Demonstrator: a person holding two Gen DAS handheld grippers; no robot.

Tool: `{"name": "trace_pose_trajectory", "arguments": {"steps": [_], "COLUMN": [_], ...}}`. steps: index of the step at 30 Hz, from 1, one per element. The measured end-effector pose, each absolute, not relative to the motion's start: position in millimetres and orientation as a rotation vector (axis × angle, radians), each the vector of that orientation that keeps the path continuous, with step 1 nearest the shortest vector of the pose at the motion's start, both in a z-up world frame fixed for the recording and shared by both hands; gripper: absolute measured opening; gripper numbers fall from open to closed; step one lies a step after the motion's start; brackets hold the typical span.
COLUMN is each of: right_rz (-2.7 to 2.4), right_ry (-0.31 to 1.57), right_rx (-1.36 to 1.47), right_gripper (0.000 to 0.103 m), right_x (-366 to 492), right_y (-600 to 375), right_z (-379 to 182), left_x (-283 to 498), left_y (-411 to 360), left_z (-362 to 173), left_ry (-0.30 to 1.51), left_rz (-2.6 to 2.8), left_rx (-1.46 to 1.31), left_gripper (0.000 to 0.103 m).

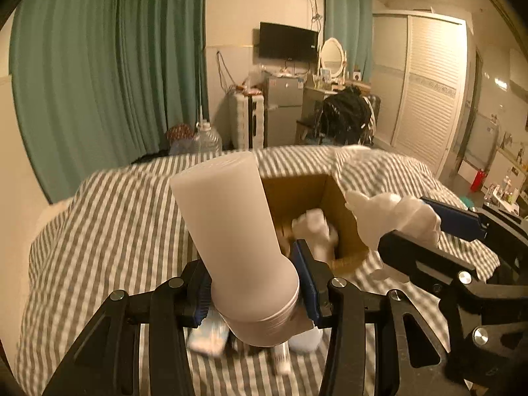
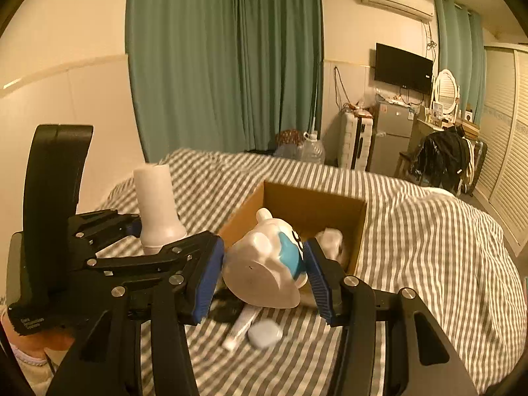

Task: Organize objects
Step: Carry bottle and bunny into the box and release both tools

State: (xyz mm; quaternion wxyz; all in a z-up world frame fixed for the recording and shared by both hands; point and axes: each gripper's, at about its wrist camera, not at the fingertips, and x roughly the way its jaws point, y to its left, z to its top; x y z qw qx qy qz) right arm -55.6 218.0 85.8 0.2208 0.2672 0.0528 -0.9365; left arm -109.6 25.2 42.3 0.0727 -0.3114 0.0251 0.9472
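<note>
Two grippers hover over a striped bed (image 2: 412, 231) beside an open cardboard box (image 2: 313, 204). Left gripper (image 1: 254, 293) pinches a tall white bottle (image 1: 231, 217) near its cap end, the bottle tilted upward. Right gripper (image 2: 264, 277) pinches a white figurine (image 2: 264, 264) with blue markings, held at the box's near edge. Crumpled white items (image 1: 316, 227) lie inside the box; a white tube (image 2: 239, 326) and a small white case (image 2: 264, 333) rest on the bed below.

No text could be read: small white print on the left gripper's black handle (image 2: 33, 322) and marks on the white figure (image 2: 267, 264) were too blurred.
</note>
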Motion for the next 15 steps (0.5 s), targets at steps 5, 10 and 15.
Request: {"name": "trace_pose_trajectory", "arguments": {"steps": [5, 10, 15], "right_rz": [-2.612, -2.628, -2.619], "right_ry": [0.125, 0.099, 0.061], "right_rx": [0.711, 0.691, 0.716], "right_gripper": [0.050, 0.050, 0.050], "right_x": [-97, -148, -201], "right_y": [224, 226, 225], "right_z": [100, 107, 101], "left_x": [-159, -209, -250], "left_y": [31, 29, 35], "left_z": [46, 35, 10], "left_ry": [0.114, 0.121, 0.123], "left_rz": [2.850, 2.821, 2.756], "left_rx": [-0.934, -0.990, -1.063], "left_gripper": [0.046, 0.046, 0.046]}}
